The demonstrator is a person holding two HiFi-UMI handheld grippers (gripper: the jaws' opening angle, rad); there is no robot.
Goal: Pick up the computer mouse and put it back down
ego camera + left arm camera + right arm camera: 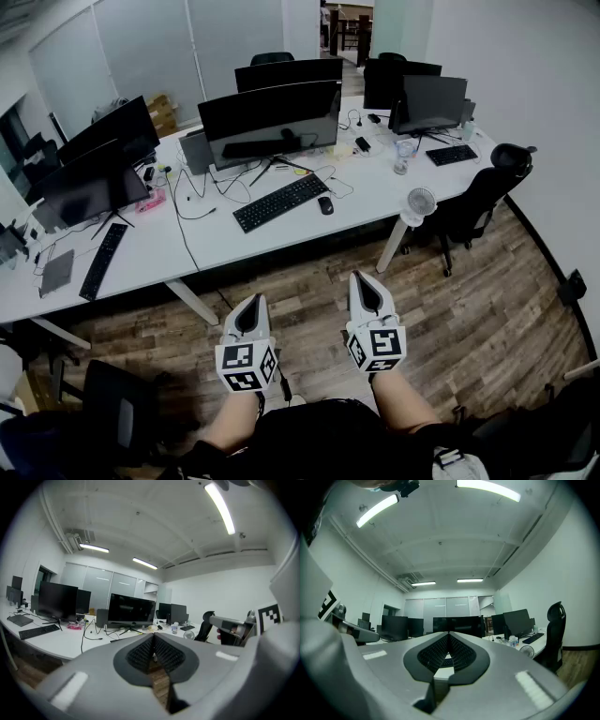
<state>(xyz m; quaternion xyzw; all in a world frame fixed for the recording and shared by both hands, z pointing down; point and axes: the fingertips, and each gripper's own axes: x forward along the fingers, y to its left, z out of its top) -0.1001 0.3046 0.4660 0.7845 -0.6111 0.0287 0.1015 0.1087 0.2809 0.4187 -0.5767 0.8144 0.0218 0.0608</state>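
Observation:
The black computer mouse (325, 204) lies on the white desk (234, 246), just right of a black keyboard (279, 201) and in front of a wide monitor (270, 120). Both grippers hang in front of the person's body over the wooden floor, well short of the desk. My left gripper (253, 302) has its jaws shut together with nothing between them, as the left gripper view (153, 638) shows. My right gripper (361, 278) is likewise shut and empty (449, 635). The mouse cannot be made out in either gripper view.
Several more monitors stand along the desk, with a second keyboard (103, 260) at the left and a third (451, 155) at the far right. A small white fan (421, 203) is clipped at the desk's edge beside a black office chair (480, 199). Another dark chair (117, 417) stands at lower left.

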